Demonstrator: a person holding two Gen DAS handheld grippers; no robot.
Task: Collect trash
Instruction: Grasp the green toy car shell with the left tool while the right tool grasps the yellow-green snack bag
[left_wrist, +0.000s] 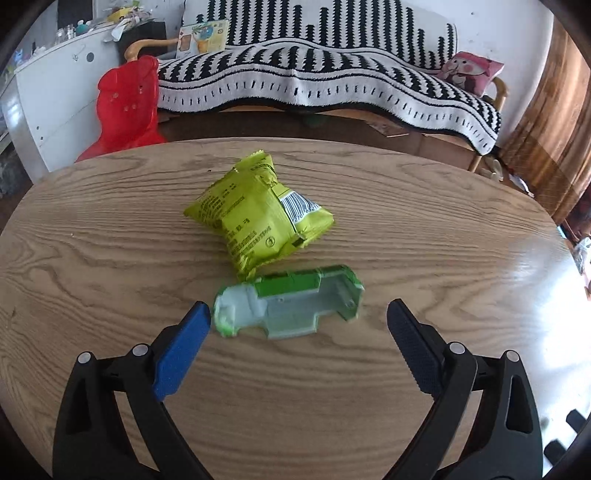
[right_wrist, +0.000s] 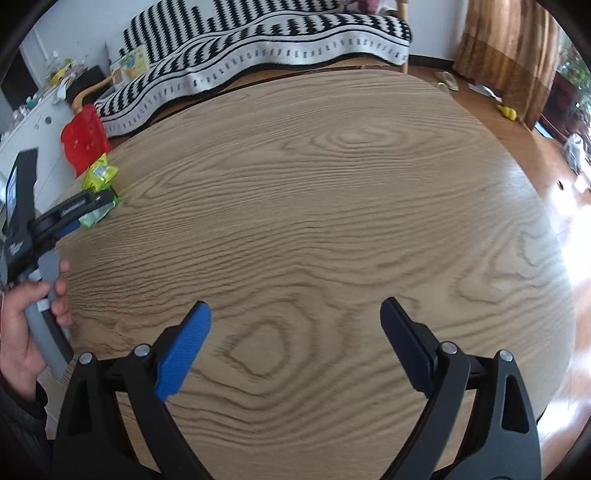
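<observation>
Presently, two pieces of trash lie on the round wooden table.

Item 1: green plastic shell, one count. A broken, hollow moulding lying open side up, nearest the left tongs. It sits between the spread tips, with the blue pad just beside its pale end and the dark pad well apart from its other end. The placement reads as a line-up for a grasp; nothing is pinched yet.

Item 2: yellow-green snack packet, one count. Crumpled, barcode face up, just beyond the shell, its lower corner touching or nearly touching it; which cannot be told. Judged the second pick, being farther from the tongs.

Tools: two sets of tongs, one per hand. The left set is spread wide around item 1. The right tongs are spread as well, empty, hovering over bare wood well apart from the trash, probably held clear while the left works. In the right wrist view a hand grips the left tool's grey handle.

Surroundings: one red plastic stool; one sofa under a black-and-white blanket; one pink cushion. No bin is visible.
</observation>
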